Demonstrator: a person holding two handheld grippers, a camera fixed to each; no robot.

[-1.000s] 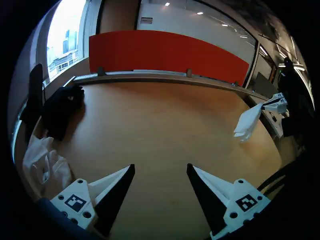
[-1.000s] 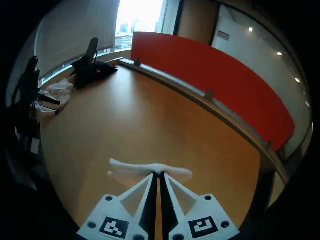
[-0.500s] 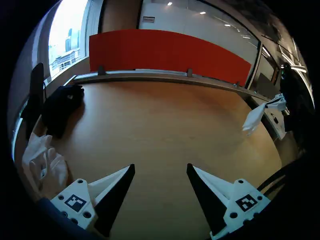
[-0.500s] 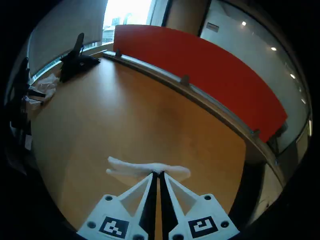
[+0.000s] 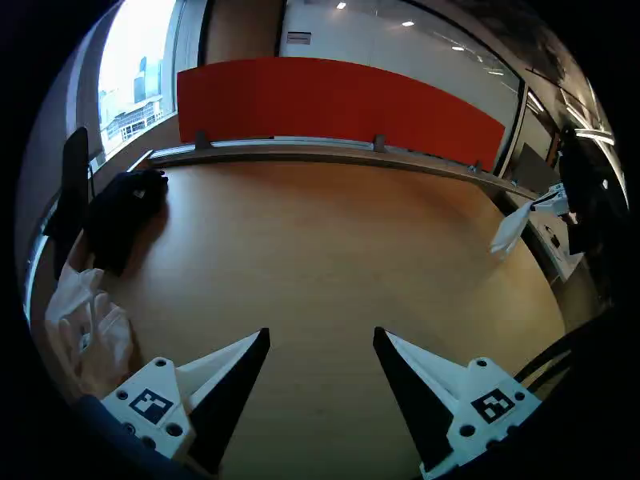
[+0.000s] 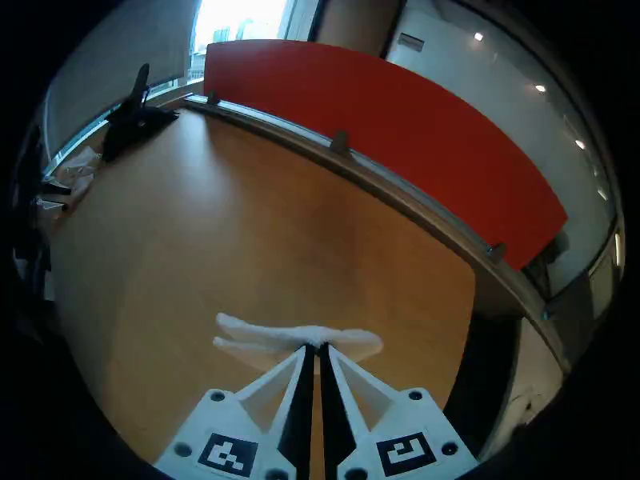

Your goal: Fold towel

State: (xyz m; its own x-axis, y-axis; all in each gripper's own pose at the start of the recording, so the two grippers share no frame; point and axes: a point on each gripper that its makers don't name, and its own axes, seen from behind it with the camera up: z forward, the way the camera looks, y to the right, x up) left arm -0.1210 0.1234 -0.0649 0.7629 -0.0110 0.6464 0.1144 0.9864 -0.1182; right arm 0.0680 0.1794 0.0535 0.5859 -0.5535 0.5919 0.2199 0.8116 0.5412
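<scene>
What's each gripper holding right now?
Left gripper: open, holding nothing.
Right gripper: closed on the towel.

The right gripper (image 5: 538, 203) has carried the towel (image 5: 510, 230) farther toward the right edge of the table (image 5: 336, 232), and the cloth now hangs narrower and a little higher. In the right gripper view, the red screen (image 6: 400, 120) and black bag (image 6: 132, 124) have slid leftward.
</scene>
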